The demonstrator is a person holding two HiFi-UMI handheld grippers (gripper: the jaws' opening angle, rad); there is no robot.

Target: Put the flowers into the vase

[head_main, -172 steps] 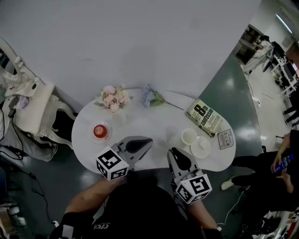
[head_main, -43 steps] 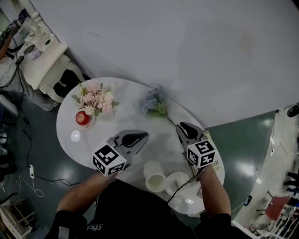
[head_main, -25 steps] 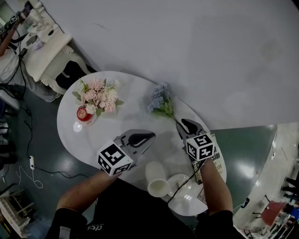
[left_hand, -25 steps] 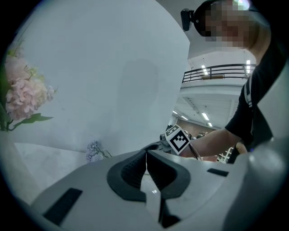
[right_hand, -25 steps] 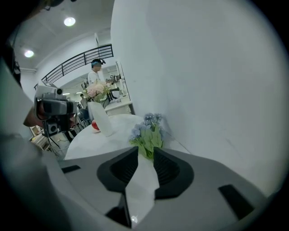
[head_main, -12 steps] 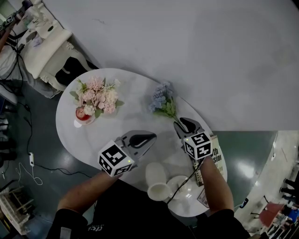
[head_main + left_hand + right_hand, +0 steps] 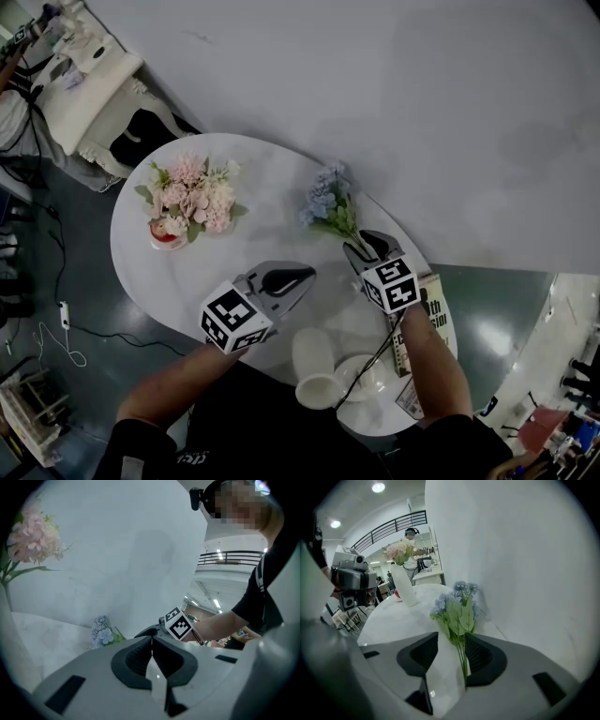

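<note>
A bunch of blue flowers [image 7: 328, 202] lies on the white round table [image 7: 253, 244] near the wall, stem pointing toward me. My right gripper [image 7: 361, 249] is lowered over that stem, jaws opening. In the right gripper view the green stem [image 7: 462, 656] runs between the pads, close to the right one, with the blooms [image 7: 457, 603] just beyond. A white vase [image 7: 404, 590] holding pink flowers [image 7: 192, 195] stands at the table's left. My left gripper [image 7: 296, 278] hovers mid-table, shut and empty [image 7: 151, 641].
A red apple on a small saucer [image 7: 161, 234] sits beside the vase. A white cup [image 7: 314, 364], a saucer [image 7: 364, 375] and a book [image 7: 433, 319] lie at the table's near right. A pale chair [image 7: 89, 89] stands off the far left.
My right gripper has moved forward and down onto the blue flowers' stem and its jaws have spread apart. The left gripper has stayed shut in about the same spot.
</note>
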